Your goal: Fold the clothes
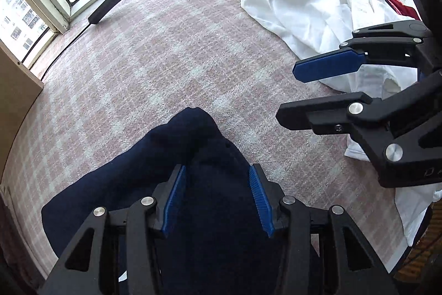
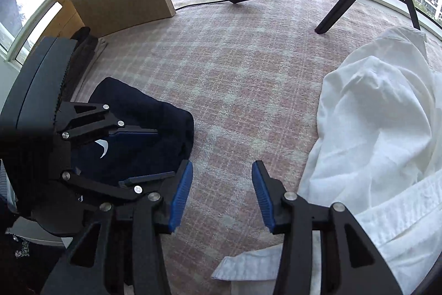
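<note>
My left gripper (image 1: 218, 198) is clamped on the bunched dark navy cloth garment (image 1: 154, 165) (a white swoosh shows on it), which hangs over the pink-and-white checked carpet floor (image 1: 171, 60). My right gripper (image 2: 221, 195) stands apart with only carpet between its 2 blue pads, just beside the crumpled white cotton garment (image 2: 381, 123) heaped at the right.
</note>
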`<state>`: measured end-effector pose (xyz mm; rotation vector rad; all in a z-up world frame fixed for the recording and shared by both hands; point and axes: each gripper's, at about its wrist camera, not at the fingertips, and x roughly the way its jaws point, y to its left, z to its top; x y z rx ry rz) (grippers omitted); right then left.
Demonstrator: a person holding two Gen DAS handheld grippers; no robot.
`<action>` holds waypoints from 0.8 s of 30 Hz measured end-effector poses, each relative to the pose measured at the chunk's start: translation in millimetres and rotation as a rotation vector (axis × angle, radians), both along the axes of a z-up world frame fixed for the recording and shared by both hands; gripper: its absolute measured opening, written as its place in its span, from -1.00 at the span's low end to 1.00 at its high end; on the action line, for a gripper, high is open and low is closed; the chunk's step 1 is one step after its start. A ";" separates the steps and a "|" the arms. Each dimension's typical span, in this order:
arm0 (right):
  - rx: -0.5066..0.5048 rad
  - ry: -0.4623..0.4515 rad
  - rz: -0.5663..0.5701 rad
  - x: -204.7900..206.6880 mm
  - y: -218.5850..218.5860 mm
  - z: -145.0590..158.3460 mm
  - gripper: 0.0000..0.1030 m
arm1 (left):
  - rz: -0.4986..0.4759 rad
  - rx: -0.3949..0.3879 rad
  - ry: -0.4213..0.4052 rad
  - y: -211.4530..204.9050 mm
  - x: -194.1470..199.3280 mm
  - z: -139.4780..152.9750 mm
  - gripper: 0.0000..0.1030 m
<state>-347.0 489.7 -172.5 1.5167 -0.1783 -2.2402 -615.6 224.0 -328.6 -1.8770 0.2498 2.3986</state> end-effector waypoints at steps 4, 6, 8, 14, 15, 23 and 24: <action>-0.051 0.036 0.095 0.0 -2.4 0.0 -0.14 | 0.060 0.096 -0.002 -21.1 2.5 8.1 -0.82; -0.054 0.045 0.143 -2.5 -8.5 -3.4 -0.14 | 0.099 0.131 -0.010 -33.3 5.1 12.8 -0.83; -0.056 0.053 0.192 -5.2 -14.9 -6.8 -0.14 | 0.123 0.171 -0.010 -41.5 7.7 18.0 -0.83; -0.050 0.074 0.326 -20.6 -38.4 -13.7 -0.14 | 0.171 0.274 0.036 -56.4 17.9 43.7 -0.83; -0.060 0.076 0.337 -25.1 -41.1 -13.9 -0.14 | 0.163 0.266 0.038 -55.9 20.3 47.5 -0.83; -0.036 0.065 0.235 -54.0 -31.4 -22.3 -0.20 | 0.159 0.287 0.009 -54.9 30.1 38.9 -0.81; -0.045 0.061 0.228 -54.9 -27.9 -21.9 -0.20 | 0.150 0.300 -0.009 -52.6 26.8 32.0 -0.78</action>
